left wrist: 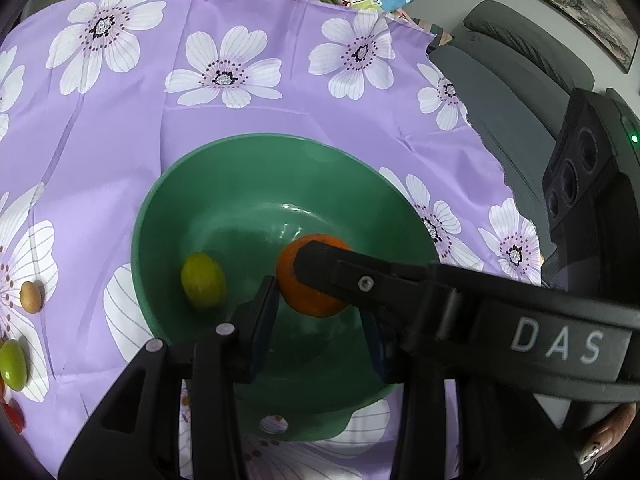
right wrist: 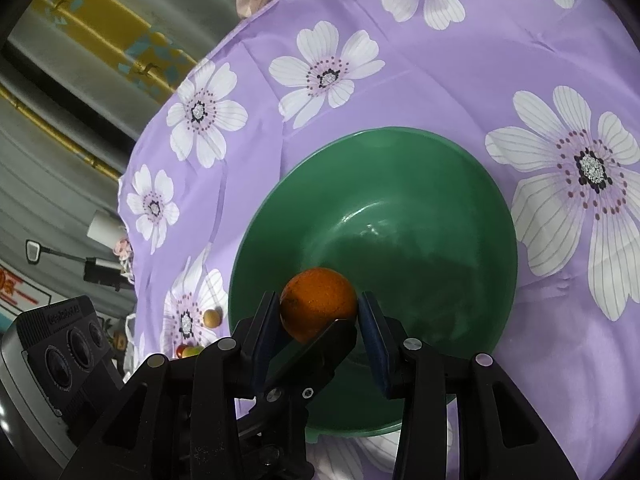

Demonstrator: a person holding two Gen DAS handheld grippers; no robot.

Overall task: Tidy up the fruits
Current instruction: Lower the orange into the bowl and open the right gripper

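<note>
Right tongs point(right wrist: 319, 312) pinching the orange point(right wrist: 318, 302), lower centre of frame, over the green bowl point(right wrist: 440, 168). Left tongs point(left wrist: 320, 320) spread, empty. Lower gently before releasing, clear of the green fruit point(left wrist: 203, 286) already inside.

The table point(left wrist: 248, 120) is covered by a purple cloth printed with large white flowers point(left wrist: 224, 68), its fabric lightly creased. A green bowl point(left wrist: 240, 184) stands on the cloth toward the near edge. To the left of the bowl in the left wrist view, several small fruits lie directly on the cloth: a tan oval one point(left wrist: 31, 297), a yellow-green one point(left wrist: 13, 365) nearer the edge, and a red one point(left wrist: 14, 416) just beyond it, partly cut off by the frame.
</note>
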